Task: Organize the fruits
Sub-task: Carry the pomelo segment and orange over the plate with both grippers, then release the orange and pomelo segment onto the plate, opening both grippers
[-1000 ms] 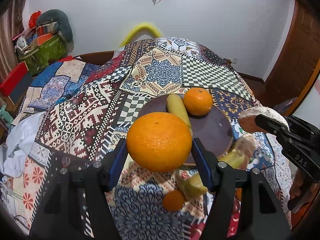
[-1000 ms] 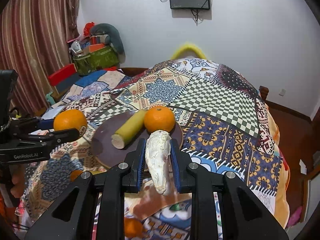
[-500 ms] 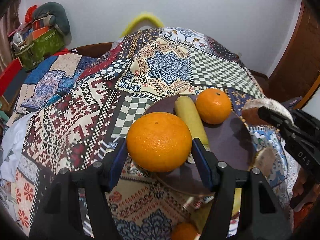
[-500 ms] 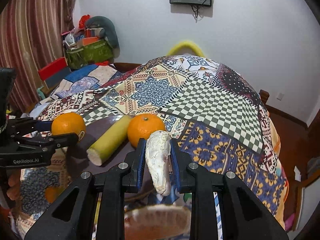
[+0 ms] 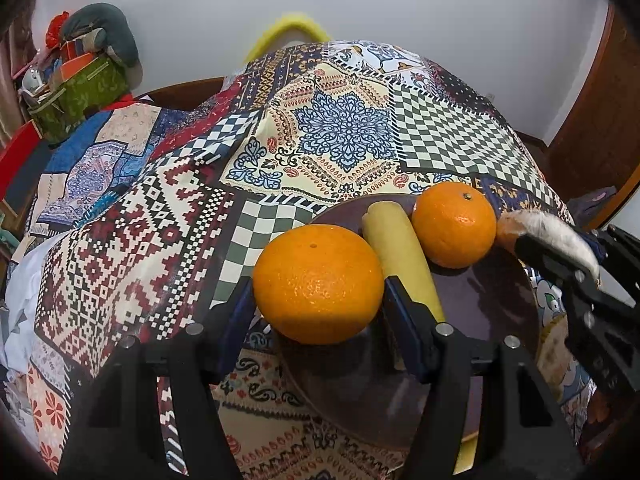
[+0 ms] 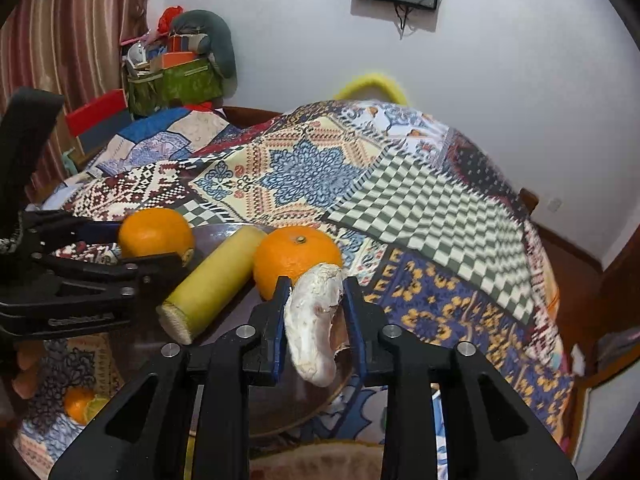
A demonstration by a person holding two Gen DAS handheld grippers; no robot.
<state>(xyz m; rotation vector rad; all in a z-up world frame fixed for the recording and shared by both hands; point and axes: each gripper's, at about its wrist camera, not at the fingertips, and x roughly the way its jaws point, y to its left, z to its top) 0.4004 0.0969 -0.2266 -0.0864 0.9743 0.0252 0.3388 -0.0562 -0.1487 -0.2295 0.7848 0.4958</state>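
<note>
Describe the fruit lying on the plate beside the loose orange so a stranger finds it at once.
Find the dark round plate on the patchwork cloth. Between the two oranges lies the yellow banana, touching the free orange. It alone is long, pale yellow, and cut flat at one end.

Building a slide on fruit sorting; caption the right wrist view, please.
Right hand-held gripper, jaws just opening around a pale peel piece, over a dark plate.

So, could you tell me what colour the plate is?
Dark purple-brown plate, clearest in the left wrist view.
</note>
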